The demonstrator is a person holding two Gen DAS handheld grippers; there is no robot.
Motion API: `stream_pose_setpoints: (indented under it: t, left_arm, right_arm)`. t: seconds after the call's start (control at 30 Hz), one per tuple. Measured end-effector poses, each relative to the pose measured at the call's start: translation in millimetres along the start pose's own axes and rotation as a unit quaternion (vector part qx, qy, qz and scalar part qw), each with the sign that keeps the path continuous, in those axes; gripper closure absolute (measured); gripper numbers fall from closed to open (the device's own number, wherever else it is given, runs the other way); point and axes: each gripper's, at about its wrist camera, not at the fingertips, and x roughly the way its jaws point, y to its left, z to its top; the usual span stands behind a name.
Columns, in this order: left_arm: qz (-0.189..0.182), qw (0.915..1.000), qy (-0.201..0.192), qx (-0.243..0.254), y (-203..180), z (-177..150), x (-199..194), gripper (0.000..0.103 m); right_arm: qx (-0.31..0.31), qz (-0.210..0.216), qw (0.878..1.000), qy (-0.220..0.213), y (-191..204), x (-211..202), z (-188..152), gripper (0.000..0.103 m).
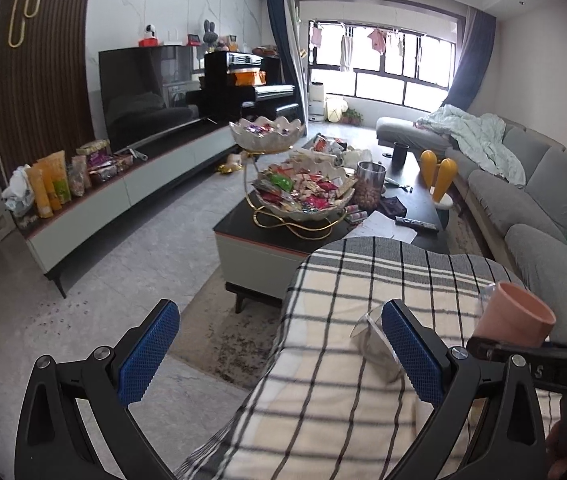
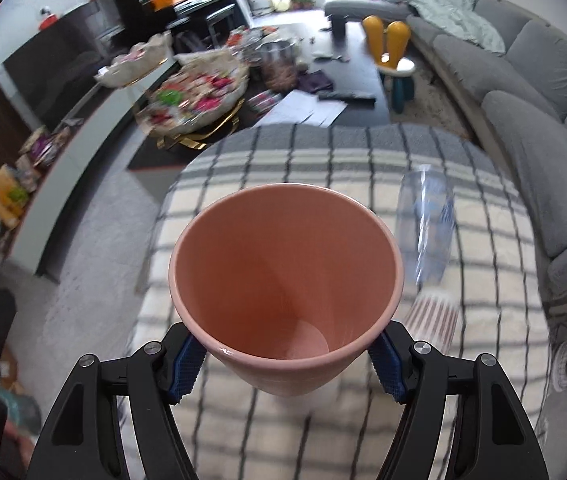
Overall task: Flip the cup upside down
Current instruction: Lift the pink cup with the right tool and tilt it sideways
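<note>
The left gripper [image 1: 279, 354] hangs spread wide and empty, a clear plastic cup [image 1: 375, 338] just beyond its right finger. The right gripper [image 2: 287, 364] clamps the tapered pink ceramic cup [image 2: 283, 276] near its base, long axis along the fingers, mouth pointing away over the checked cloth [image 2: 323, 168].

Daylight pours in from the big window [image 1: 379, 76] far ahead of the left gripper [image 1: 279, 352], blown out white, laundry on it half silhouetted. Room evenly bright, shadows soft. A ceiling light glares at the top edge. TV screen [image 1: 151, 92] mirrors the room. Heavy fisheye bending and black corners in both views. Right wrist view is motion-smeared: checked cloth [image 2: 323, 184], clear cup [image 2: 423, 228] and snack bowls streaky, while the pink cup [image 2: 283, 280] between the fingers stays sharp, a small highlight on its rim.
</note>
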Motion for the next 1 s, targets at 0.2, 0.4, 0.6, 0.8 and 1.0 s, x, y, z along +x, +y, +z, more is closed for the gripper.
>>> stream_pose_setpoints:
  t: [0.2,0.4,0.6,0.8,1.0]
  left_arm:
    - [0.019,0.9998,-0.001,-0.001,25,-23,-48,0.0]
    - [0.025,0.9995,0.02,-0.008,38,-48,-62,0.0]
    - [0.023,0.9993,0.031,-0.006,38,-60,-58,0.0]
    - [0.019,0.9984,0.052,-0.008,36,-70,-38,0.0]
    - [0.014,0.998,0.061,-0.002,29,-72,-25,0.0]
  right_arm:
    - [-0.008,0.062,0.995,0.078,20,-3,-55,0.032]
    - [-0.002,0.097,0.98,0.173,31,25,-109,0.032]
    - [0.009,0.091,0.973,0.214,29,65,-128,0.032]
    - [0.02,0.081,0.975,0.206,23,86,-120,0.032]
    - [0.036,0.081,0.975,0.203,18,109,-113,0.032]
